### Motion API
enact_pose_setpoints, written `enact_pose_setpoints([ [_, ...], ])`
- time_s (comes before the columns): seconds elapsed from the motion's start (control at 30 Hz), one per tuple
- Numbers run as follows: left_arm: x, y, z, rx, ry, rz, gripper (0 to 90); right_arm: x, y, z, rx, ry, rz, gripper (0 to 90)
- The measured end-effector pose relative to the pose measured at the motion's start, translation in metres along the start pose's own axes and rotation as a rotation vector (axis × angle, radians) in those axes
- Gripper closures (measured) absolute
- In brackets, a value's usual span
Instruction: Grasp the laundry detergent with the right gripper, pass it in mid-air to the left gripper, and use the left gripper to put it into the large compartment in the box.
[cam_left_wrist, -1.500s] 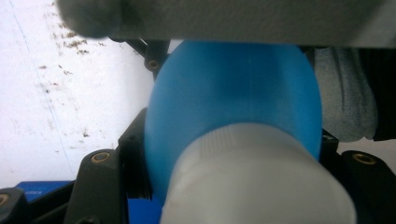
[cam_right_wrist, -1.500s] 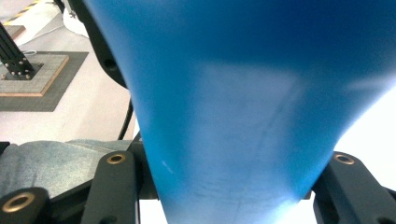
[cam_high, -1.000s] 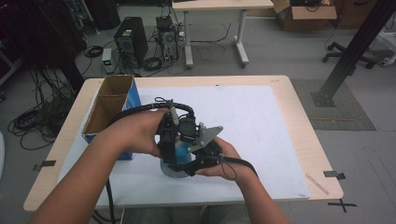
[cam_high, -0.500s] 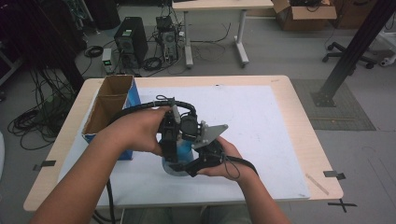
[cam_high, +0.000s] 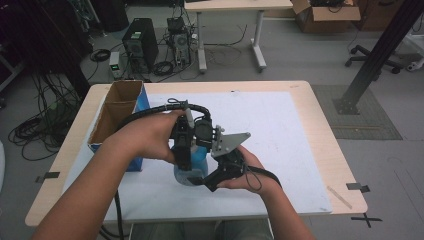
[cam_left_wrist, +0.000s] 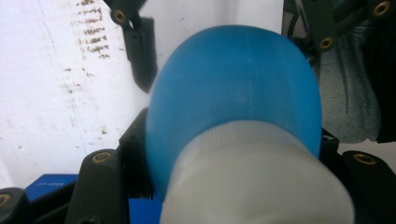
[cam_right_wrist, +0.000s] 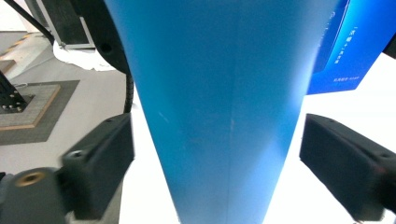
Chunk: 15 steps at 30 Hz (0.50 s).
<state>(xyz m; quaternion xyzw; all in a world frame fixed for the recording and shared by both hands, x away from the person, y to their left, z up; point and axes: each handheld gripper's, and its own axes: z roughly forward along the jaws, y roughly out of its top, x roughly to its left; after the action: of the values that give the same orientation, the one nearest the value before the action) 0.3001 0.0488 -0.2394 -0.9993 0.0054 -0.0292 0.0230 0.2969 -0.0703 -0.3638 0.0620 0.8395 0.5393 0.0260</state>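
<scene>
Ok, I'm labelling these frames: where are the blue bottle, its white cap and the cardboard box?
blue bottle (cam_left_wrist: 233, 88), left gripper view, on its rounded blue body.
white cap (cam_left_wrist: 257, 182), left gripper view, on the ribbed side of the cap.
cardboard box (cam_high: 106, 122), high view, on its brown inner wall.

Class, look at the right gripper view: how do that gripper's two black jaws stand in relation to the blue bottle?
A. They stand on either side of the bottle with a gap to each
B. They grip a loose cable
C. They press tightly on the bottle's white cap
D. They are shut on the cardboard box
A: the blue bottle stands between the right gripper jaws, which have just been opening, with white table visible in the gap on each side.
</scene>
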Motion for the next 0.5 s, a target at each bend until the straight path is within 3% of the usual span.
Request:
enact_pose_setpoints([
  [0.13,0.001,-0.001,-0.001,-0.002,-0.002,-0.007,38.0,-0.003,-0.002,-0.005,0.005,0.013,0.001,1.7],
  [0.33,0.003,-0.004,-0.002,0.008,-0.001,-0.021,38.0,-0.005,-0.001,-0.017,0.012,0.004,-0.007,1.2],
  [0.5,0.008,-0.009,-0.005,0.004,-0.011,-0.087,38.0,-0.009,0.001,-0.034,0.040,-0.020,-0.028,1.2],
])
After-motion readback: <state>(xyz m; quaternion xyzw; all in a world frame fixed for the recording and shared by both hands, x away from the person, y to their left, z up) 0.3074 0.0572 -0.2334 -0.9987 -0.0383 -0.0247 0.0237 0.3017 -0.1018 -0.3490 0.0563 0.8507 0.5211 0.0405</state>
